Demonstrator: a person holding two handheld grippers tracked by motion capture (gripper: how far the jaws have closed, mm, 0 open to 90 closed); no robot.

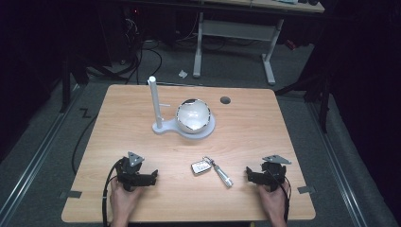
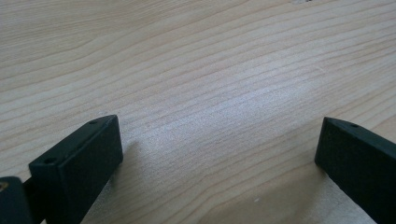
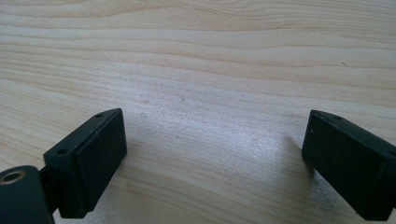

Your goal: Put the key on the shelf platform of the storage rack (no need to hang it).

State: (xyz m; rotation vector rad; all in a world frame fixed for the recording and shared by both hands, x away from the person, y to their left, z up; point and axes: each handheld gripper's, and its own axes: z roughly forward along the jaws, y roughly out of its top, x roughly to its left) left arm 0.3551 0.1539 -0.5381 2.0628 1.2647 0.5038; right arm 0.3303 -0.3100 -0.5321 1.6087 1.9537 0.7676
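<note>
Resting low on the wooden surface (image 1: 246, 137), the left gripper (image 1: 153, 178) and the right gripper (image 1: 247, 174) sit near the front edge, each one held from behind by a hand, the left hand (image 1: 124, 197) and the right hand (image 1: 273, 202). In the left gripper view the two black fingers (image 2: 79, 163) stand wide apart and between them is only bare wood grain, so they hold nothing. In the right gripper view the fingers (image 3: 91, 161) are also spread wide, with only wood between them, and nothing is gripped. In the high view the two grippers point toward each other, and each carries a grey three-cornered plate on top. Between the two pairs of fingers, but closer to the right ones, lie a key fob (image 1: 200, 166) and a small silver cylinder (image 1: 222, 174), close together and, as it seems, joined by a ring; the cylinder is slanted, with its far end toward the right fingers. Well beyond the fingers, near the middle of the surface, stands a white base (image 1: 203, 131) with a shiny ball (image 1: 193, 115) on it, and just beside the ball an upright white post (image 1: 155, 101). A dark round hole (image 1: 225, 100) is in the surface behind the ball.
</note>
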